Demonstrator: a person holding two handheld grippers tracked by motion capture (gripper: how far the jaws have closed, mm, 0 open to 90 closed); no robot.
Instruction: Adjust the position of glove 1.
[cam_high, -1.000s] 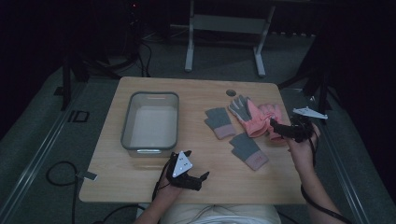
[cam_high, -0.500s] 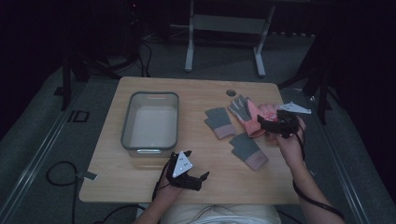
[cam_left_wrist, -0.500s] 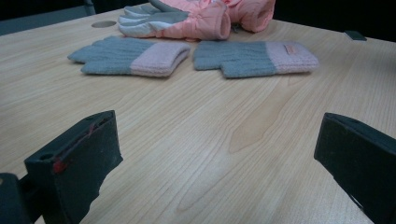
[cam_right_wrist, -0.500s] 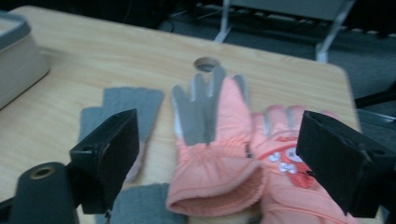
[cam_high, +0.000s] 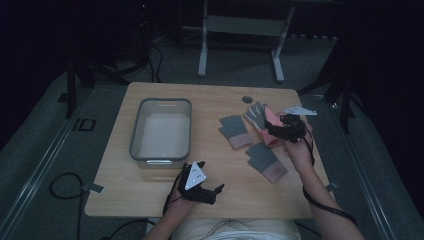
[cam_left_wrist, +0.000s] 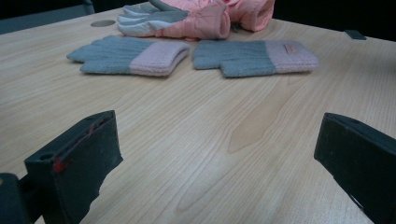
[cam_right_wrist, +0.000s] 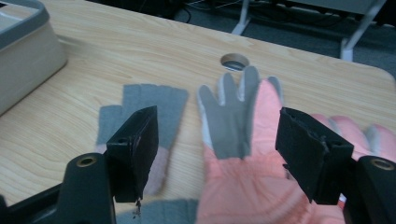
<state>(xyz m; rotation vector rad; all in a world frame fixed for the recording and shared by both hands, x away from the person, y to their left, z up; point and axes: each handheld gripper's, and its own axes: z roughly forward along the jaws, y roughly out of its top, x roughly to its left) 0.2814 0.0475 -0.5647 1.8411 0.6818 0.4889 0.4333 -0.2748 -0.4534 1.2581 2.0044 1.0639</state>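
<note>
Gloves lie in a loose cluster toward the right edge of the bench (cam_high: 220, 100). The salmon-pink glove with a grey palm (cam_right_wrist: 243, 140) lies nearest that edge, palm up, its digits pointing toward the far edge and the round cable hole (cam_high: 247, 99); a second pink glove (cam_right_wrist: 350, 128) lies just beside it, partly hidden behind the right gripper's fingers. Two grey knitted fingerless gloves with pink cuffs lie beside them: one (cam_high: 235, 131) to the left of the pink glove, the other (cam_high: 266, 161) nearer the front edge.

The right gripper (cam_high: 280, 131) hangs over the pink glove's cuff end. Its fingers (cam_right_wrist: 135, 149) have just been closing but stand well apart; in the right gripper view the pink glove lies between and below them, and neither pad presses on it.

The left gripper (cam_high: 212, 192) rests near the front edge of the bench, just in front of the grey plastic bin (cam_high: 161, 131), which stands on the left half. Its fingers (cam_left_wrist: 79, 158) are spread wide with bare wood between them, holding nothing, and point across the bench at the gloves.
</note>
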